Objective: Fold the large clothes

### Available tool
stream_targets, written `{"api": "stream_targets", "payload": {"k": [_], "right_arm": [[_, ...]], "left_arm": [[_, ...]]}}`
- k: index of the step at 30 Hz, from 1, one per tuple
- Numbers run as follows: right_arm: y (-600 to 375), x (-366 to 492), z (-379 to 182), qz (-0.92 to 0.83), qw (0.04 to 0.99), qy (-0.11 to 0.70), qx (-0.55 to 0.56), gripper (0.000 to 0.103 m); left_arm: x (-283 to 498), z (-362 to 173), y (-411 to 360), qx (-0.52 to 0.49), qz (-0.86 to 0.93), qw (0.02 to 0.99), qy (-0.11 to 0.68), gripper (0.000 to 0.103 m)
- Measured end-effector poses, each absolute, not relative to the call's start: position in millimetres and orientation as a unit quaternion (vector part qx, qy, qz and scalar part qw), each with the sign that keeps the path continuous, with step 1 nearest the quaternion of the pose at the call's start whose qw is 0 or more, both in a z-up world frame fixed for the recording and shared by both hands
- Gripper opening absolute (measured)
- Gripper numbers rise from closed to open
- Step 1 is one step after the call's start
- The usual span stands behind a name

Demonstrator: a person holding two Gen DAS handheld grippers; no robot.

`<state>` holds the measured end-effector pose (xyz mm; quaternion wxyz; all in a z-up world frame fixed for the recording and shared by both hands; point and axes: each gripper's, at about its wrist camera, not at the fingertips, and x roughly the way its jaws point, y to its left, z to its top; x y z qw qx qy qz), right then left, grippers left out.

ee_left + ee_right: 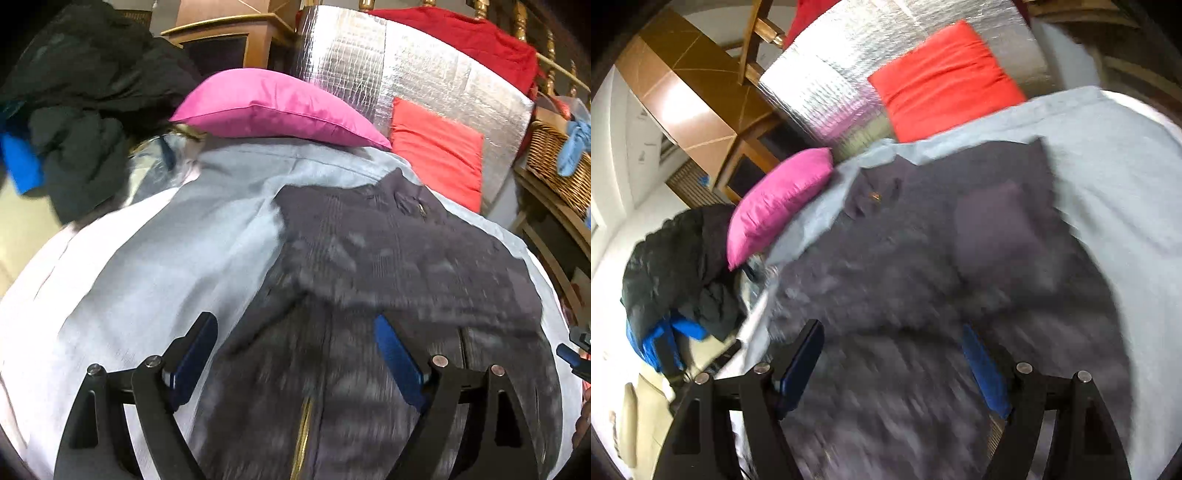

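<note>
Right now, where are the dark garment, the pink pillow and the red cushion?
dark garment [388,251]: left wrist view, on its upper body panel.
pink pillow [269,107]: left wrist view, middle of its top face.
red cushion [945,81]: right wrist view, centre of its front.

Grey-sheeted bed [155,266] carries dark garment [399,258], pink pillow [273,107].

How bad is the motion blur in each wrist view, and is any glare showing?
Left wrist: dark jacket smeared near the lens, pink pillow sharp, silver foil panel glaring. Right wrist: heavier smear across the jacket, fingers sharp, fisheye bending at the edges.
</note>
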<state>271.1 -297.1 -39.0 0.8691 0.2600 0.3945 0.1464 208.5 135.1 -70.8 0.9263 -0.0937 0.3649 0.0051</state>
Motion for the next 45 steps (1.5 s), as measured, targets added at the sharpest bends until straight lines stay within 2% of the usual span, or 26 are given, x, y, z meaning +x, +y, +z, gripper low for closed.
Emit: {"api": "stream_targets", "payload": {"k": [9,14,37,41,42,43,44,45], "right_arm": [[-363,128,-76,0.077,0.868,0.399,0.286,0.08],[-376,89,-86,0.06,0.865,0.391,0.308,0.08],[-357,51,-115,0.129,0.838,0.393,0.355,0.08],[-354,51,-117,0.13,0.834,0.4,0.357,0.078],[-354,51,-118,0.128,0.832,0.402,0.36,0.074],[-354,50,-120,0.125,0.831,0.405,0.36,0.07],[-353,50,-119,0.122,0.832,0.406,0.358,0.067],[-353,50,-119,0.117,0.833,0.409,0.354,0.057]], "left_arm": [[123,-106,153,-0.127,0.001,0.899,0.418,0.087],[94,-105,156,-0.145,0.002,0.898,0.416,0.087],[38,-134,179,-0.152,-0.018,0.87,0.469,0.087],[41,-142,182,-0.181,-0.034,0.854,0.487,0.087],[42,-143,181,-0.184,-0.033,0.853,0.487,0.087],[43,-143,181,-0.186,-0.031,0.853,0.486,0.083],[42,-143,181,-0.187,-0.032,0.853,0.486,0.065],[43,-144,179,-0.185,-0.035,0.852,0.489,0.054]]}}
